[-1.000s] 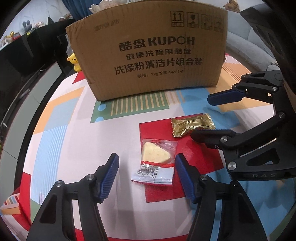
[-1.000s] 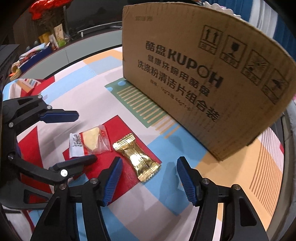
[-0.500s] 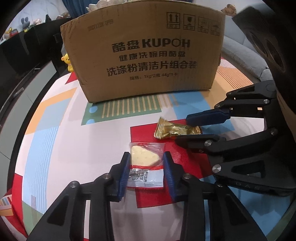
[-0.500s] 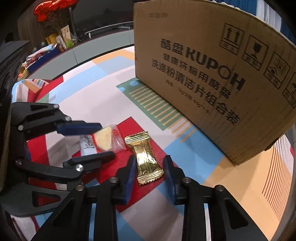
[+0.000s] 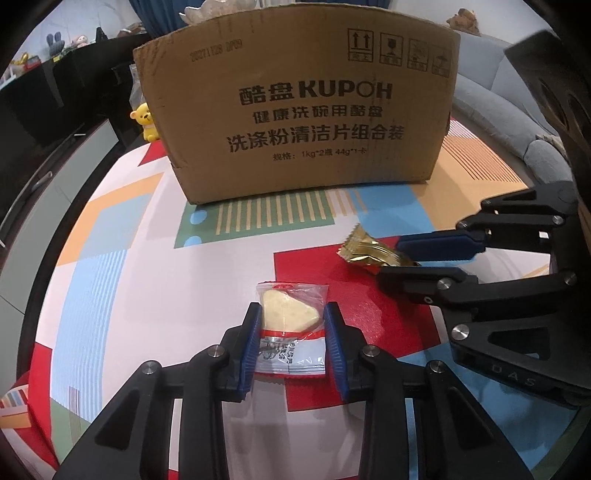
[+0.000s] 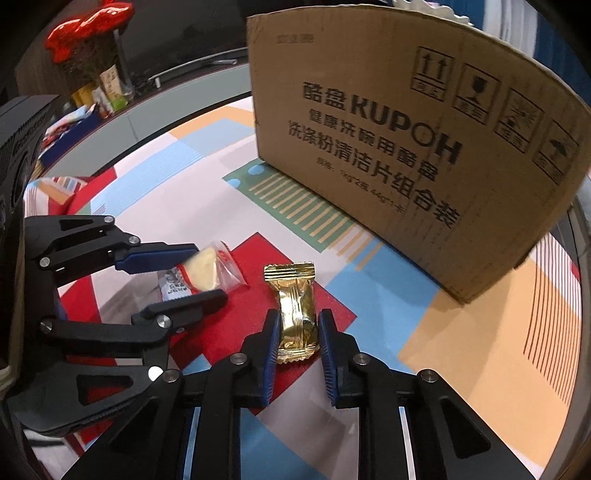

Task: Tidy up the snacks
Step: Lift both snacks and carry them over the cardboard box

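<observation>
Snacks are only gripped: our left tongs [image 5: 291, 338] clench the clear packet [image 5: 290, 325], our right tongs [image 6: 297, 341] the gold packet [image 6: 295, 314], and carrying them to the box [image 5: 299, 107] is left.

Background clutter around a patterned tabletop

A yellow bear figure [image 5: 145, 122] stands upper left; a grey sofa [image 5: 491, 107] curves upper right; a red ornament [image 6: 88, 27] sits top left over the colourful tablecloth [image 5: 110, 258].

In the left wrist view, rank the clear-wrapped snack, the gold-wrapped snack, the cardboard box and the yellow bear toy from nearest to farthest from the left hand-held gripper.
1. Clear-wrapped snack: between the left hand-held gripper's fingers.
2. Gold-wrapped snack: ahead to the right, in the right hand-held gripper.
3. Cardboard box: straight ahead, standing on the table.
4. Yellow bear toy: far left, beside the box's left edge.
</observation>
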Motion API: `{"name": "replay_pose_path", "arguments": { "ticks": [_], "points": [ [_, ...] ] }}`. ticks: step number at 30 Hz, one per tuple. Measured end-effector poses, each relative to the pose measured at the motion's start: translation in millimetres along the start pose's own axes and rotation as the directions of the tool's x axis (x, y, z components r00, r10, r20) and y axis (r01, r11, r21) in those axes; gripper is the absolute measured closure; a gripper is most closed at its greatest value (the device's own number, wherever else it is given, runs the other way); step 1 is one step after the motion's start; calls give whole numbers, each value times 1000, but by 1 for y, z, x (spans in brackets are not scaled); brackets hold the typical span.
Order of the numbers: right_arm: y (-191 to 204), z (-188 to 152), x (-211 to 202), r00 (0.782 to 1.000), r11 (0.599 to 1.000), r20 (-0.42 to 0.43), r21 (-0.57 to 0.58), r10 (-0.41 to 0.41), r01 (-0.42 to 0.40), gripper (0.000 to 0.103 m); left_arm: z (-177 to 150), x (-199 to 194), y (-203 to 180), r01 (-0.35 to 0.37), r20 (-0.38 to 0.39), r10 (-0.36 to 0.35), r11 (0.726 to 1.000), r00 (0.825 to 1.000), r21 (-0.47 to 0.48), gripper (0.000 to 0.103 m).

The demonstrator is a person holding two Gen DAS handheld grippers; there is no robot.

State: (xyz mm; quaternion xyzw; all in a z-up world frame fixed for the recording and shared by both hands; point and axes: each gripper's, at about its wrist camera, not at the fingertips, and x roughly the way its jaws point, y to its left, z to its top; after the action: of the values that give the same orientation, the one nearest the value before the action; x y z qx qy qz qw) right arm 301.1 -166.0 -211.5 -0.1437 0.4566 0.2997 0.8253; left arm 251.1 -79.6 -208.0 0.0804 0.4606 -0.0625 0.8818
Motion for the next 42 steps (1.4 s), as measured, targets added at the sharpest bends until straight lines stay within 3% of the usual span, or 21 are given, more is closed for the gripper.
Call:
{"name": "replay_pose_path", "arguments": {
  "ticks": [11,23,42],
  "points": [
    [7,-2,-24,998,993,27,107,-61,58,81,7,-23,10,-26,41,26,1000,999,-13,69],
    [21,5,-87,981,957,108,260,-159,126,81,24,-70,24,-27,121,32,999,992,-45,69],
    [54,31,-157,944,930,197,314,-263,194,81,49,-144,49,-26,252,52,994,966,-106,69]
  ]
}}
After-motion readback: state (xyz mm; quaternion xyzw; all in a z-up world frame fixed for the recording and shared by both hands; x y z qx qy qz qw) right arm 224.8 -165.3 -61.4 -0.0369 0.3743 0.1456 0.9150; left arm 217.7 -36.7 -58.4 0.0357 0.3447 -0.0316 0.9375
